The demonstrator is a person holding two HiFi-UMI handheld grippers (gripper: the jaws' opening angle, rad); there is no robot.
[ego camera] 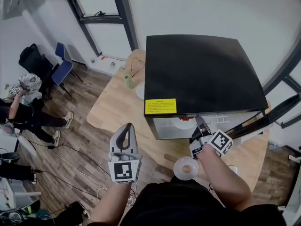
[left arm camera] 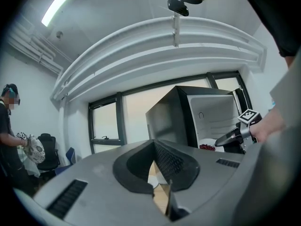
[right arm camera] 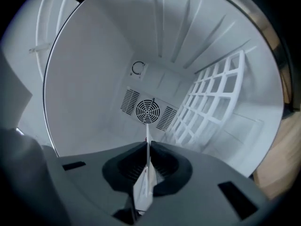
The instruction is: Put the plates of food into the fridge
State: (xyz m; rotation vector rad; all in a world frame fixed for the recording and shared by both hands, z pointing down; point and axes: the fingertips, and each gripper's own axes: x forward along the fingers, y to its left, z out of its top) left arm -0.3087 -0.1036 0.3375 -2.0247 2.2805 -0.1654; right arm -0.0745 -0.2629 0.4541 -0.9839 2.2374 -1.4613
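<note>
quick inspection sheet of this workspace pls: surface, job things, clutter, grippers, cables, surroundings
surface: light wooden table bearing a black mini fridge, door open
job's things: white plate of red food inside the fridge; white plate of tan food outside, by the right arm
clutter: pale green cup and white dish beside the fridge
grippers: left gripper shut, empty; right gripper in the fridge mouth, shut on a thin white edge
cables: thin wire on the table; dark floor cables
surroundings: blue chair, person, windows

The wooden table [ego camera: 106, 109] bears a black fridge [ego camera: 200, 72] at the right, a green cup [ego camera: 128, 81] and a white plate [ego camera: 140, 92] just left of it, and a food plate [ego camera: 186, 167] at the near edge.
</note>
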